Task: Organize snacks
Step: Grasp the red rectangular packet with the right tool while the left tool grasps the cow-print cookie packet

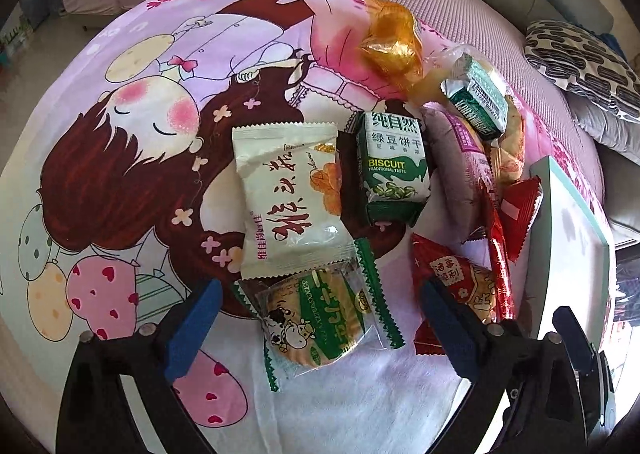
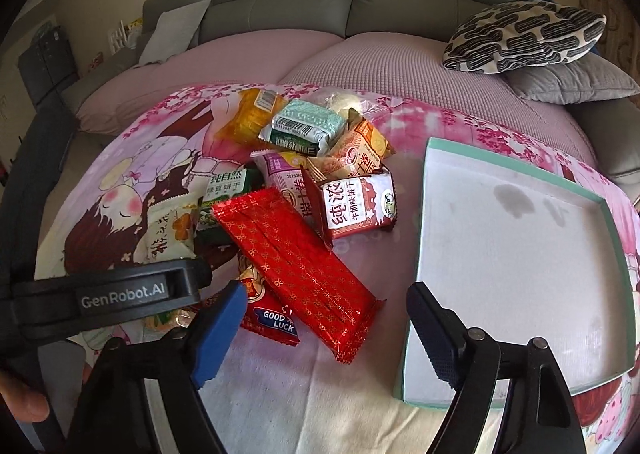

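A heap of wrapped snacks lies on a pink cartoon-printed cloth (image 1: 132, 102) spread over a mauve cushioned seat. Take the shallow white cardboard tray with a mint-green rim (image 2: 430, 158) as the landmark: it lies flat and every snack lies to its left in the right wrist view.

Nearest the tray is a long glossy red foil packet with a gold pattern (image 2: 296, 262), lying slantwise, its lower end just beside the tray's near corner. Just beyond it stands a red-and-white milk biscuit pack (image 2: 356, 208). Farther from the tray are a green-and-white boxy biscuit pack printed "BISCUIT" (image 1: 394, 170), a cream pillow pack with red brush lettering (image 1: 286, 194), and a clear round-biscuit wrapper with green zigzag ends (image 1: 320, 318), which overlaps the cream pack's near edge. At the heap's far side sits a crinkled amber cellophane bag (image 1: 394, 42).

The left gripper (image 1: 322, 318), with blue pads, has its jaws spread wide on either side of the clear wrapper, pads not touching it. The right gripper (image 2: 324, 330) also stands wide open, empty, over the red foil packet's near end.

The cloth near the cameras and left of the heap lies bare, as does the strip between heap and tray.
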